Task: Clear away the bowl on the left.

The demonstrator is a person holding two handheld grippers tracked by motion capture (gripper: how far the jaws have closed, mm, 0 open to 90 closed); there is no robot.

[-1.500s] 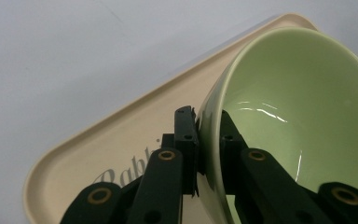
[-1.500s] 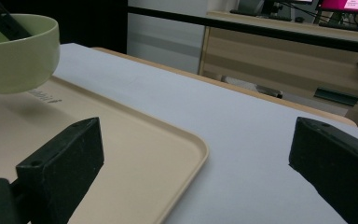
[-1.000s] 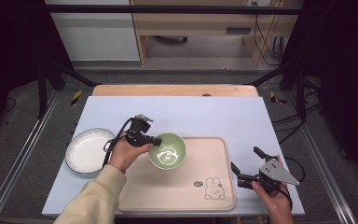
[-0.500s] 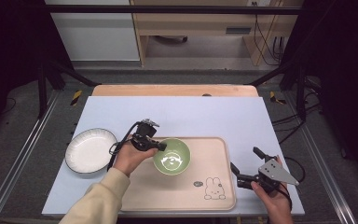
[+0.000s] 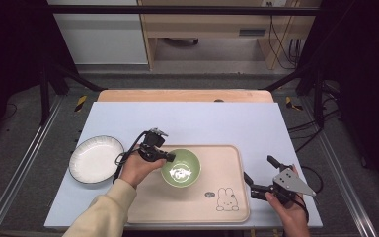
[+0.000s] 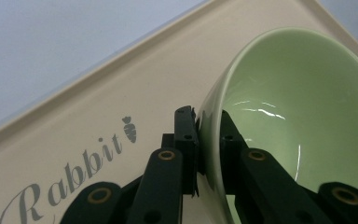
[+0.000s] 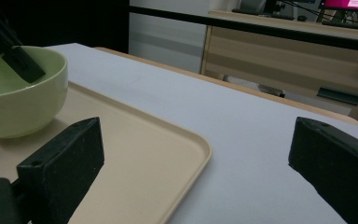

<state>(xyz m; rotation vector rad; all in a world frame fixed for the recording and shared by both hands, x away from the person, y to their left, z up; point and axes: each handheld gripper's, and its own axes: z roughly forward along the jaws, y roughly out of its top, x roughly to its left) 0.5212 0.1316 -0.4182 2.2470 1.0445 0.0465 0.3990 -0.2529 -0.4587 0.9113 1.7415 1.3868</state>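
The green bowl [image 5: 181,168] sits on the tan tray [image 5: 227,163], in the tray's left half, close to its left edge. The left gripper [image 5: 169,157] is pinched on the bowl's left rim. In the left gripper view, one black jaw is outside the bowl [image 6: 279,116] wall and the other is inside, and both press on the thin rim. In that view the bowl looks tipped, and the word "Rabbit" [image 6: 70,172] is printed on the tray beside it.

The right gripper [image 5: 257,174] is off the tray's right edge, near the tabletop's front right corner. Its jaws are wide apart with nothing between them. In the right gripper view the bowl [image 7: 18,100] is far to the left, well away from these jaws.

A white plate [image 5: 96,159] lies on the tabletop near its left edge, just beside the left hand [image 5: 137,168].
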